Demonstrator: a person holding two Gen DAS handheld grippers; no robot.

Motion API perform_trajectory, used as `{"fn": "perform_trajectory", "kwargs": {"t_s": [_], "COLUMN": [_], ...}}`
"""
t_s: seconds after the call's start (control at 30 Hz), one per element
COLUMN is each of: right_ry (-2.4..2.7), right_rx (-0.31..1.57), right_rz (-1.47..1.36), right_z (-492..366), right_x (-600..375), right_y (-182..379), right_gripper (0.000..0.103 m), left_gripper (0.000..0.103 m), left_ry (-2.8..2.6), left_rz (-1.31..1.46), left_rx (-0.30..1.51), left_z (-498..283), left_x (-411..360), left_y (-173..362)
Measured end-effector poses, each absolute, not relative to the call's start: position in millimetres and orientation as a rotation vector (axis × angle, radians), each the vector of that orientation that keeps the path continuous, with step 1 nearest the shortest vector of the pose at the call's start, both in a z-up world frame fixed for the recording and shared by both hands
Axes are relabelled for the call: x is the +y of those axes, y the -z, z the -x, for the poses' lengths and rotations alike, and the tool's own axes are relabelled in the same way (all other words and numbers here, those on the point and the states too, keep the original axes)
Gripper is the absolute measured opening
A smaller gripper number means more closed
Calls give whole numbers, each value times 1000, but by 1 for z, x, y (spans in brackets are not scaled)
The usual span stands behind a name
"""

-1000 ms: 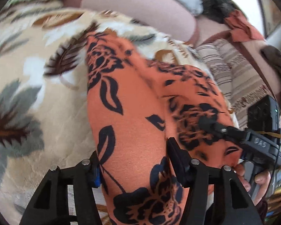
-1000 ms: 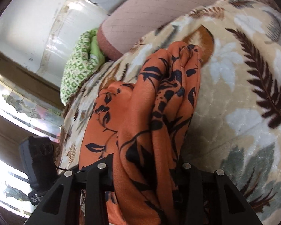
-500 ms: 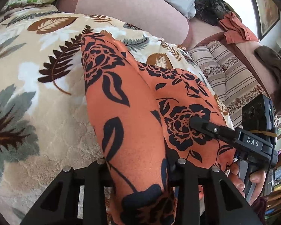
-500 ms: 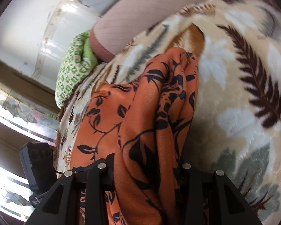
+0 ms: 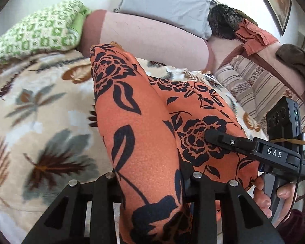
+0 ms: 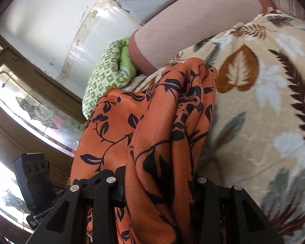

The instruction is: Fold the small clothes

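Observation:
An orange garment with black flower print (image 5: 136,134) hangs stretched above a leaf-patterned blanket (image 5: 40,122). My left gripper (image 5: 152,185) is shut on one bunched end of it. My right gripper (image 6: 158,185) is shut on the other bunched end of the garment (image 6: 164,134). The right gripper also shows in the left wrist view (image 5: 254,148), at the right, held by a hand. The left gripper's camera block shows at the lower left of the right wrist view (image 6: 32,181). The fingertips of both grippers are hidden by cloth.
A pink bolster (image 5: 148,38), a green patterned pillow (image 5: 36,34) and a grey pillow (image 5: 164,2) lie at the head of the bed. A striped cushion (image 5: 254,87) and rust cloth (image 5: 256,36) are at the right. A window (image 6: 20,105) is at the left.
My left gripper closed on the garment. Both grippers have lifted it, so more of the pillows and wall now shows beyond it.

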State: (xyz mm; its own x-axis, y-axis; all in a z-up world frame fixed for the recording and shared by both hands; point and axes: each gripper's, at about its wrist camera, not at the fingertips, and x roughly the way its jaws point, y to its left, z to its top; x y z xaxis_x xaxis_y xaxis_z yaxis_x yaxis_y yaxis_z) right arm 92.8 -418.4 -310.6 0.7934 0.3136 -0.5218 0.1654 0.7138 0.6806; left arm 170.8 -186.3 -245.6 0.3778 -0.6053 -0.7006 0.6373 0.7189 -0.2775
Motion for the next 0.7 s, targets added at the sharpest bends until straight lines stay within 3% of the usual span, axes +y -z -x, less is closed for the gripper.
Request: {"fn": "perform_trajectory", "kwargs": {"t_s": [0.7], "right_ry": [-184], "right_rx": [707], "right_rz": [-743], "right_z": [-105], "right_x": [-390], "right_y": [304], "right_gripper": [40], "left_gripper": [37], "left_ry": [633], "left_rz": [-62], "left_rx": [842], "left_z": [-177], "left_x": [-108], "left_y": [253]}}
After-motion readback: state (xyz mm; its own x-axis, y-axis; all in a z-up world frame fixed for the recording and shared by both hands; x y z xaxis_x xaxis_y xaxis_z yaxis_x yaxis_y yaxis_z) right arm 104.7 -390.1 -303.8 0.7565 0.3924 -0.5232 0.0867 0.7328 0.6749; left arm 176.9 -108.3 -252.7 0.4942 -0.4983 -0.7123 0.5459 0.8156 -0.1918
